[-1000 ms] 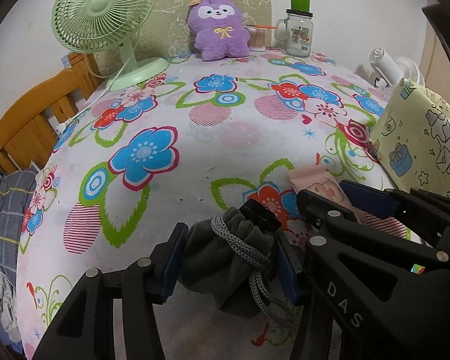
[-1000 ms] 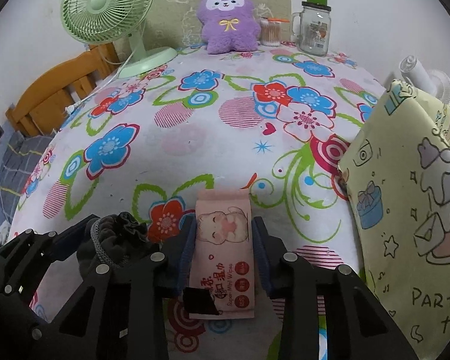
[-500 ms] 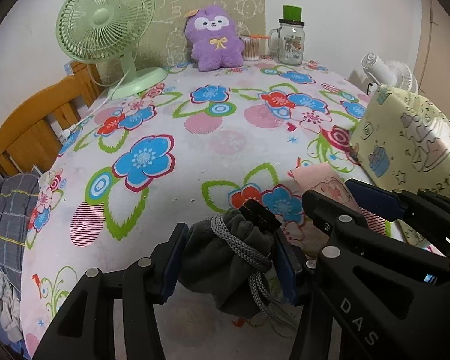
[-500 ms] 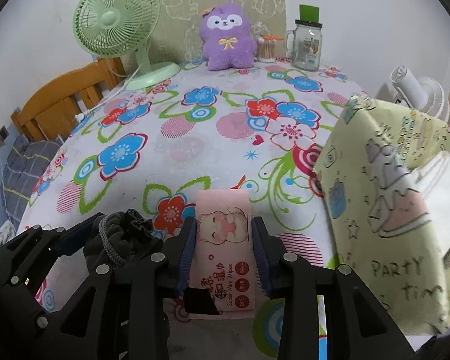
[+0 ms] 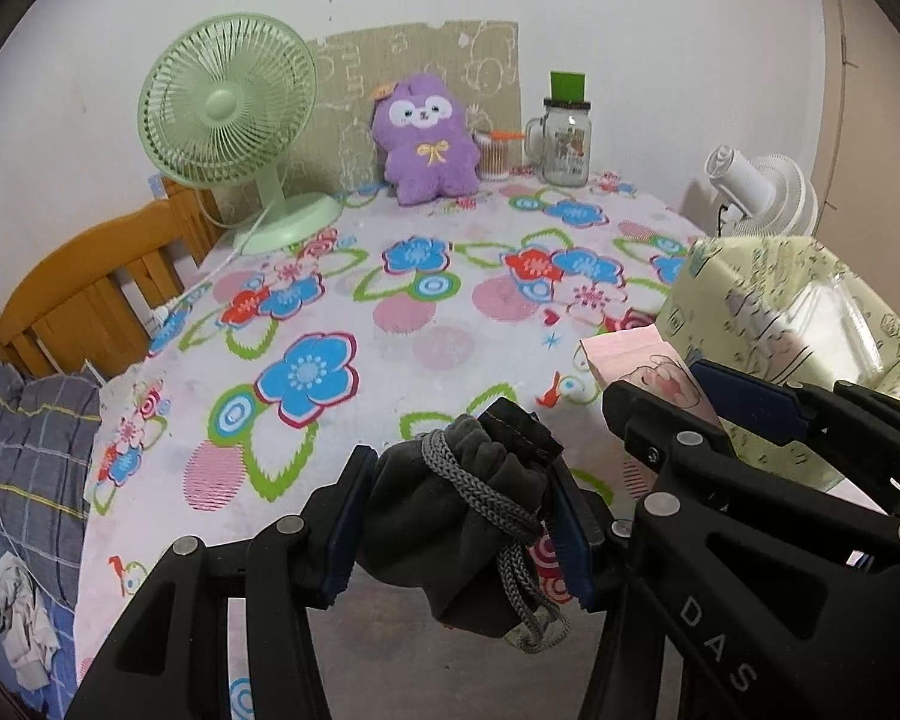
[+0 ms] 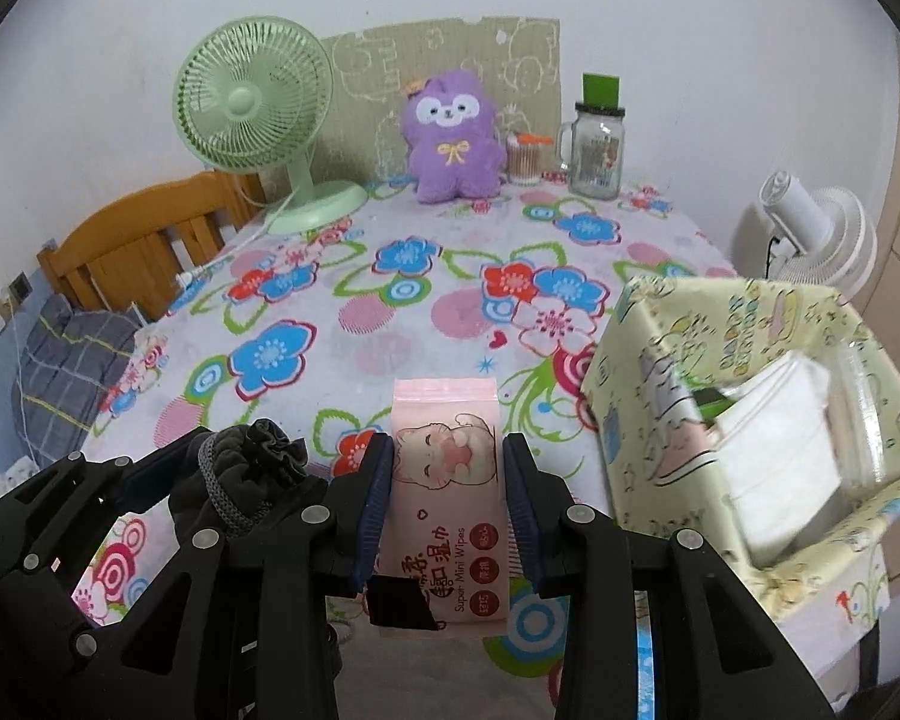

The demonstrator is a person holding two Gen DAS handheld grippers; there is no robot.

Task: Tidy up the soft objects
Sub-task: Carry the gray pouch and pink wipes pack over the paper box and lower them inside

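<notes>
So both loads are up: left gripper (image 5: 459, 516) clamps the grey pouch (image 5: 450, 516), right gripper (image 6: 447, 507) pinches the wipes pack (image 6: 444, 480). Next, probably drop both into the yellow bag (image 6: 750, 360).

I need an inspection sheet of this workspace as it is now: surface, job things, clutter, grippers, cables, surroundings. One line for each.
Surface: table under floral cloth.
Job's things: dark grey drawstring pouch and pink wet-wipes pack, both held above the table; yellow patterned fabric box at the right, white packs inside; purple plush toy at the back.
Clutter: green desk fan, glass mug jar, cotton-swab tub.
Grippers: left gripper shut on the pouch; right gripper shut on the wipes.
Cables: white fan cord over the table's left edge.
Surroundings: wooden chair, white fan, white wall.
</notes>
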